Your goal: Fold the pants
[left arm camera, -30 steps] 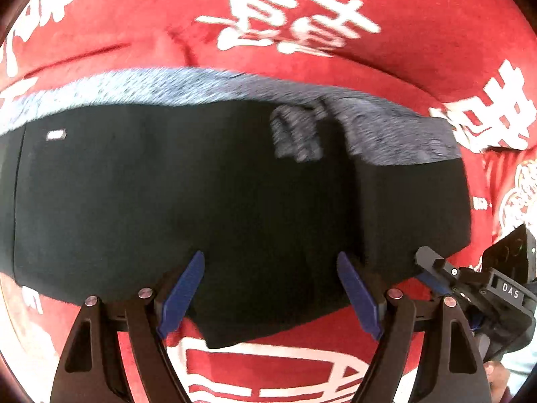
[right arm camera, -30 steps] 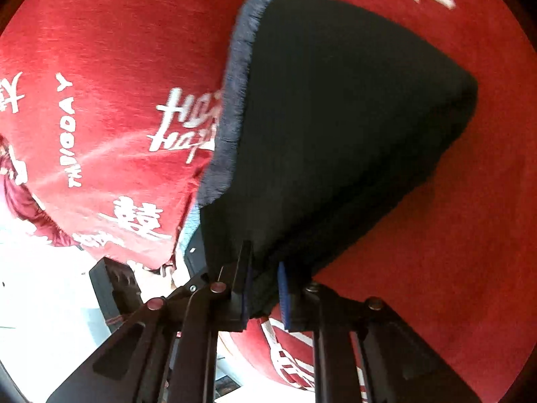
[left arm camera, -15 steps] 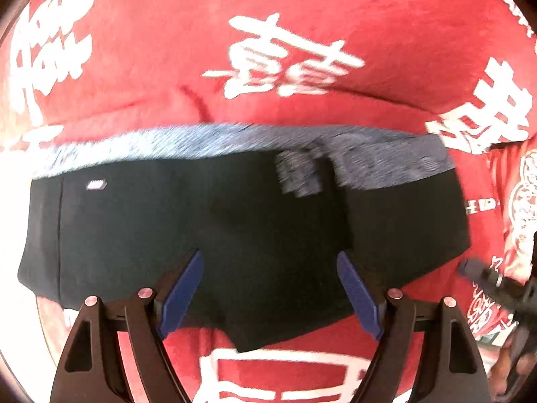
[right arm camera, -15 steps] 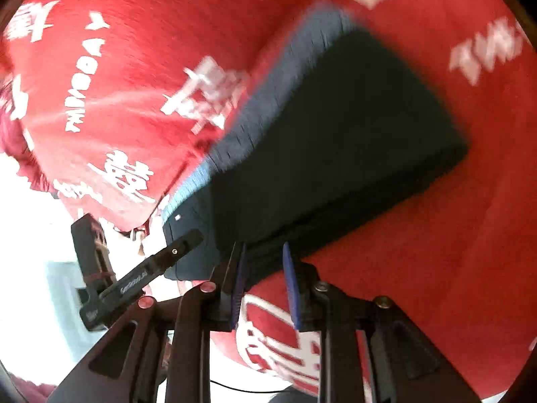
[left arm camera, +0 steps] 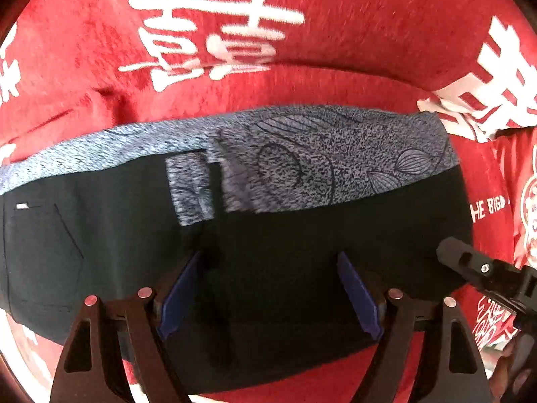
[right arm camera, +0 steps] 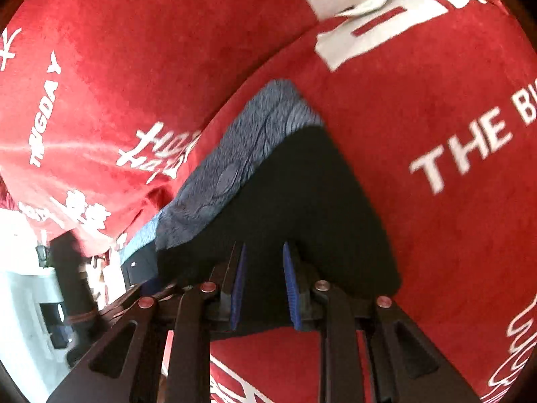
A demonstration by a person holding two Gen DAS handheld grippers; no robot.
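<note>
Left gripper (left arm camera: pixel 268 294) is hovering agape, right gripper (right arm camera: pixel 263 283) parting over folded pants (left arm camera: pixel 302 252); snagging fabric is risking undoing the fold.

My pants (left arm camera: pixel 302 252) are matte black cloth with a speckled grey knit band (left arm camera: pixel 335 154). Red blanket (left arm camera: pixel 335 50) underneath looks fuzzy, plush. Gripper pads (left arm camera: pixel 359 295) look like smooth blue plastic.

The pants (left arm camera: pixel 268 235) lie flat on the blanket (left arm camera: pixel 335 50). The waistband (left arm camera: pixel 335 154) is along the far edge. The left gripper (left arm camera: pixel 268 288) is above the near edge, and the right gripper (right arm camera: pixel 263 282) is at the right end.
</note>
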